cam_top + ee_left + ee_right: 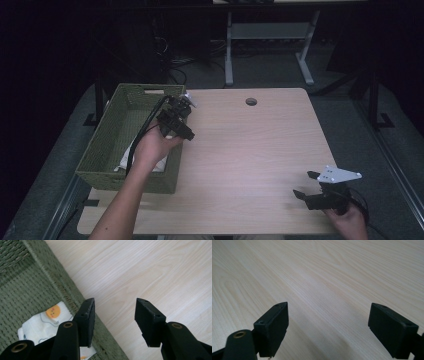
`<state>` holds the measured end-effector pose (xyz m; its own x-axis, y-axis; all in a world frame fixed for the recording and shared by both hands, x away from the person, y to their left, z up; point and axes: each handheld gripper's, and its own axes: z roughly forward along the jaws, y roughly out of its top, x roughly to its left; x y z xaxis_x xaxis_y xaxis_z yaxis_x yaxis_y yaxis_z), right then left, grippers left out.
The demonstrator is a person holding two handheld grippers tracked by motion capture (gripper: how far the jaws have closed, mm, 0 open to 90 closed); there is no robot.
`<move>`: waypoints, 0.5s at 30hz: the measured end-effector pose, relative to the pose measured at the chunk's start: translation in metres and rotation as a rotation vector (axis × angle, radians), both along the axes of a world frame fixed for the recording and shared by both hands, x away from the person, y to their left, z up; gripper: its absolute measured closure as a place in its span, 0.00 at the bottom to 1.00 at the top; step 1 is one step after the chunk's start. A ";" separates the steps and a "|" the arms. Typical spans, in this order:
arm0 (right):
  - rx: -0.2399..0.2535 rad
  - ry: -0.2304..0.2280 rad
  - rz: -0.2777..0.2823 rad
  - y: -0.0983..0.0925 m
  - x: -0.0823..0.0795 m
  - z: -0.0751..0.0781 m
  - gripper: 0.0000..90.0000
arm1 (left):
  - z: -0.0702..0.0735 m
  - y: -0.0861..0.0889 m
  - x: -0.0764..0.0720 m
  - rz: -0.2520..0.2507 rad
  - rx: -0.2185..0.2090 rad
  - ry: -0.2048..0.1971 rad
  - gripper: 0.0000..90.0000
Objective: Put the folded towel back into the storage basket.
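Note:
A green woven basket (107, 131) stands on the left part of the light wooden table (250, 150). In it lies a white cloth (47, 321) with an orange print, also showing beside the person's left hand as the cloth (122, 163). My left gripper (181, 131) hangs over the basket's right rim (62, 285), one jaw above the basket and one above the table. That left gripper (115, 305) is open with nothing between its jaws. Near the front right corner my right gripper (306, 184) rests low over bare wood. The right gripper (329, 312) is open wide and empty.
A round cable hole (251, 101) sits near the table's far edge. Behind the table stands a white desk frame (228, 55) with cables on the dark floor. The basket's left side overhangs the table's left edge.

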<state>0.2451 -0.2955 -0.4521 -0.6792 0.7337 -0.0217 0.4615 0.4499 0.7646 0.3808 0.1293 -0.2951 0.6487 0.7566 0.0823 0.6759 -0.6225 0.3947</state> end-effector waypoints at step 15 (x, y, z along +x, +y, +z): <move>0.000 -0.001 -0.006 -0.001 -0.001 0.000 0.18 | -0.007 -0.027 -0.006 -0.044 -0.018 0.000 0.52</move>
<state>0.2445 -0.2970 -0.4520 -0.6747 0.7378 -0.0221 0.4638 0.4470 0.7649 0.3748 0.1025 -0.3023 0.6814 0.7286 0.0692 0.6480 -0.6445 0.4058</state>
